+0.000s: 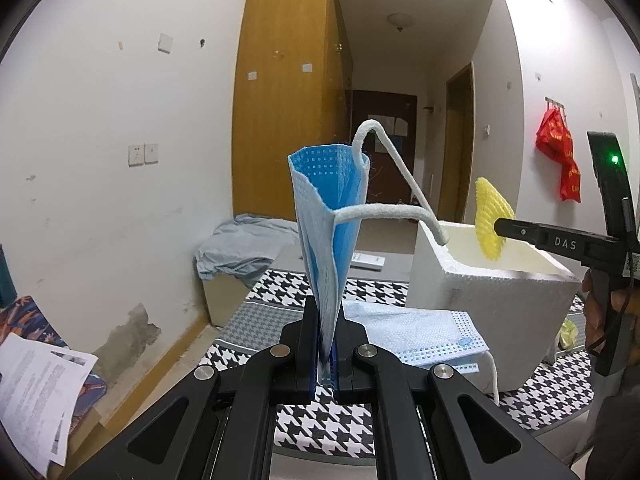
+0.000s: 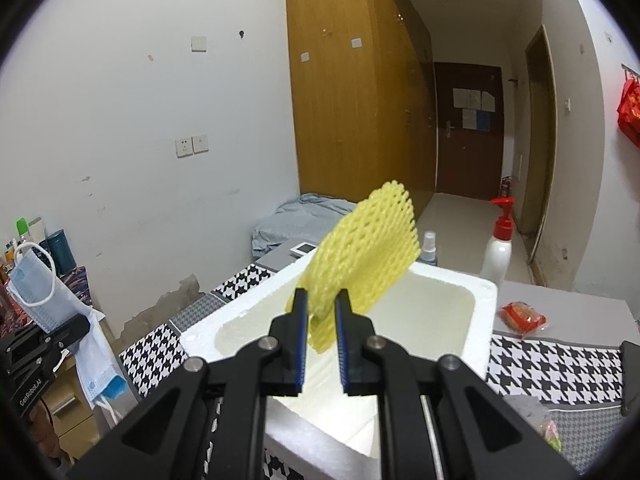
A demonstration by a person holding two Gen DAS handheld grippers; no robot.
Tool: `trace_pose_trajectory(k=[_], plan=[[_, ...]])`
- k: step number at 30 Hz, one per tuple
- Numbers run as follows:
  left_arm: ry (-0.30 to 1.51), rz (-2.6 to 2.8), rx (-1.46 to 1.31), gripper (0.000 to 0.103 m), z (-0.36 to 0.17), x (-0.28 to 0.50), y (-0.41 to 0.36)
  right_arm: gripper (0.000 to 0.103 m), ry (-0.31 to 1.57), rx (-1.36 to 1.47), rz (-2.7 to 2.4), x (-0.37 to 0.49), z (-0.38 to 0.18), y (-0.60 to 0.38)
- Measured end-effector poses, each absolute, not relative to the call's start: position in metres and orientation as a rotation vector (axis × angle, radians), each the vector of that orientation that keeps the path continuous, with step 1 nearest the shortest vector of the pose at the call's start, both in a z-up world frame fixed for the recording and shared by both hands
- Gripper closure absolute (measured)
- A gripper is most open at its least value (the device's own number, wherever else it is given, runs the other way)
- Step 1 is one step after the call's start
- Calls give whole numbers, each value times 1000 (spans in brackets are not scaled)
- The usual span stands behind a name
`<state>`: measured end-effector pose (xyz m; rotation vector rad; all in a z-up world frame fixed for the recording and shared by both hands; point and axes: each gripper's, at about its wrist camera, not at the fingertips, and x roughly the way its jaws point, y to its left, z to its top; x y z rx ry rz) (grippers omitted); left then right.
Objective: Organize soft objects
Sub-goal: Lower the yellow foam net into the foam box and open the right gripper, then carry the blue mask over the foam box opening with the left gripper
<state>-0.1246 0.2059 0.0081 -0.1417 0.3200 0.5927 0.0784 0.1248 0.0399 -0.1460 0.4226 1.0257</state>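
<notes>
Your white foam box (image 2: 476,312) sits open on the houndstooth surface (image 2: 560,372). A second face mask (image 1: 420,332) lies against the box's side at its 9 o'clock. Your left gripper (image 1: 329,344) pinches a folded blue face mask (image 1: 324,232) upright, jaws pressed together on it. Your right gripper (image 2: 321,320) pinches a yellow foam net (image 2: 368,256) above the box's hollow, at 12 o'clock from its jaws.

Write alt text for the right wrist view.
The right gripper holds a yellow foam net above an open white foam box on a houndstooth cloth. At far left, the left gripper holds up a blue face mask.
</notes>
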Motion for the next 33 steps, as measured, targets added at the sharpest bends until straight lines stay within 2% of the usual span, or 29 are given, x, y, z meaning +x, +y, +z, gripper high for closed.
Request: trace_pose_trajectory(k=[3, 5, 6, 7, 9, 10, 33], plan=[[320, 598, -141, 98, 9, -125, 206, 87, 444, -155, 1016, 83, 37, 128], [316, 602, -139, 98, 9, -126, 206, 80, 456, -162, 1002, 83, 35, 129], [317, 602, -140, 98, 10, -125, 206, 59, 453, -166, 997, 82, 35, 129], [317, 602, -140, 98, 9, -125, 206, 31, 439, -165, 983, 80, 36, 128], [319, 603, -141, 98, 9, -125, 207, 4, 398, -150, 958, 75, 38, 123], [318, 603, -143, 98, 8, -126, 207, 0, 368, -146, 955, 71, 40, 120], [300, 560, -128, 98, 19, -117, 208, 0, 333, -168, 946, 59, 43, 101]])
